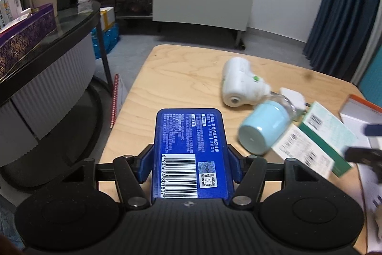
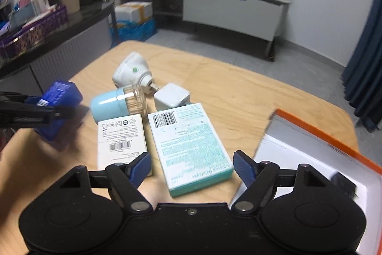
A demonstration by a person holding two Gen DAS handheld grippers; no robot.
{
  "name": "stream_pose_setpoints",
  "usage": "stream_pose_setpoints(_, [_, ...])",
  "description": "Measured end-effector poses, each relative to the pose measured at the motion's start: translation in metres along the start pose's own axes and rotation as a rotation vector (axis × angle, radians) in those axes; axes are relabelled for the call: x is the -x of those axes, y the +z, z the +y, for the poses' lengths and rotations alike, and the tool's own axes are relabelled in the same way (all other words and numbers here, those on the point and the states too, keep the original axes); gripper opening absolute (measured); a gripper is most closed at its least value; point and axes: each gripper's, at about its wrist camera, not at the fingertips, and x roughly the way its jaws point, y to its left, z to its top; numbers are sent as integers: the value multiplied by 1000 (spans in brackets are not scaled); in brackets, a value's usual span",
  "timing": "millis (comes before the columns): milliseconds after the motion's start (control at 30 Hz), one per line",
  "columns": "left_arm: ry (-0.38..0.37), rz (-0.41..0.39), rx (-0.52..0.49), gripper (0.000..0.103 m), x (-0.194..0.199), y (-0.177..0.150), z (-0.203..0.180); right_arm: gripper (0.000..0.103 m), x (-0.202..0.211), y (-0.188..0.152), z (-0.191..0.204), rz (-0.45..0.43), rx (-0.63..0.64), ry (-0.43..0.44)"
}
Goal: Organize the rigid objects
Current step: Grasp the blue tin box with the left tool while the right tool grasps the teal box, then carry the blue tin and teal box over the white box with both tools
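A wooden table (image 2: 214, 78) holds a loose cluster of small goods, so the sorting looks barely begun. The left gripper (image 1: 189, 159) is clamped on a blue box (image 1: 189, 149), barcode up, held above the table's near left edge. The rest lies unsorted: a white device (image 2: 131, 72) on its side at twelve o'clock of the cluster, a pale blue jar (image 2: 112, 104) tipped over at nine, a white cube (image 2: 170, 96) at one, a white carton (image 2: 120, 138) and a teal carton (image 2: 188, 147) flat side by side at six. An open orange-edged box (image 2: 310, 147) waits at three o'clock, seemingly the destination, though whether it holds anything is hard to tell. The right gripper (image 2: 192, 167) tilts downward over the teal carton's near end, jaws spread wide either side of it, pads not touching.
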Motion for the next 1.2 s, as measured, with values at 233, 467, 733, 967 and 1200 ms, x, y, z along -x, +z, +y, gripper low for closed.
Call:
stream_pose_setpoints(233, [-67, 13, -6, 63, 4, -8, -7, 93, -35, 11, 1, 73, 45, 16])
stream_pose_setpoints(467, [-93, 9, 5, 63, 4, -7, -12, 86, -45, 12, 0, 69, -89, 34])
stream_pose_setpoints(733, [-77, -11, 29, 63, 16, -6, -12, 84, 3, -2, 9, -20, -227, -56])
stream_pose_setpoints(967, [-73, -29, 38, 63, 34, -7, -19, 84, 59, -14, 34, -113, -282, -66])
stream_pose_setpoints(1200, [-86, -57, 12, 63, 56, -12, -28, 85, 95, -36, 51, -160, -316, -103])
